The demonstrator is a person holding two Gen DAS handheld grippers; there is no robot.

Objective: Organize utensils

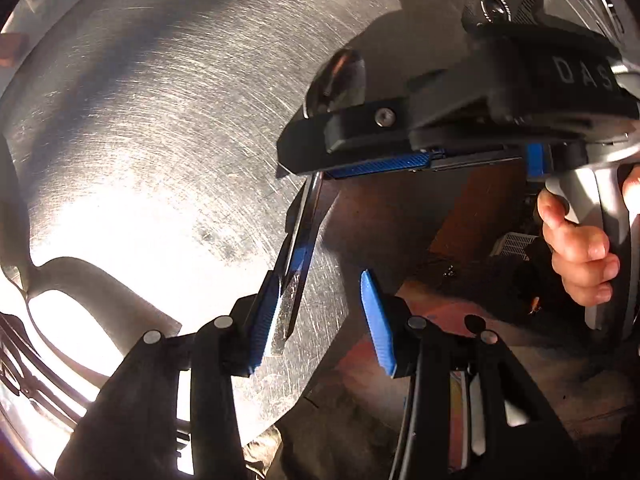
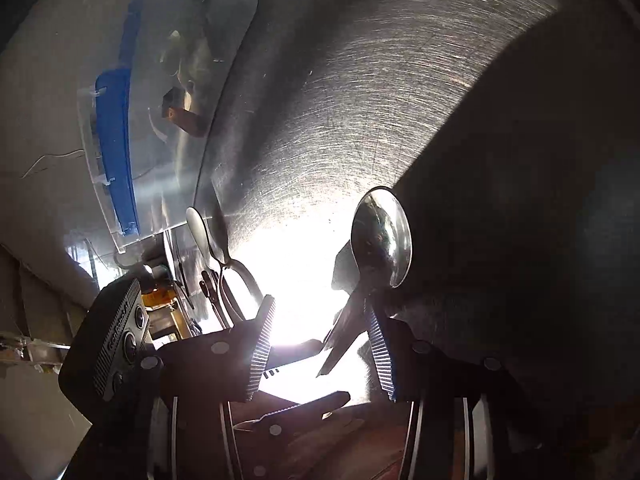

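A steel spoon (image 1: 298,268) lies on the scratched steel tabletop (image 1: 140,120). In the left wrist view its handle end rests against the left pad of my open left gripper (image 1: 320,320), and its bowl (image 1: 340,80) sits just beyond my right gripper (image 1: 304,160), whose fingers cross over the spoon's neck. In the right wrist view the spoon bowl (image 2: 382,236) stands just past my right gripper (image 2: 320,344), the handle lying against its right pad (image 2: 380,356). The jaws stand wide apart.
A clear plastic container (image 2: 160,92) with a blue part lies at the upper left in the right wrist view. More spoons (image 2: 208,248) lie by the left gripper's body (image 2: 116,332). Strong glare covers the table middle. The table edge runs at the lower right (image 1: 332,360).
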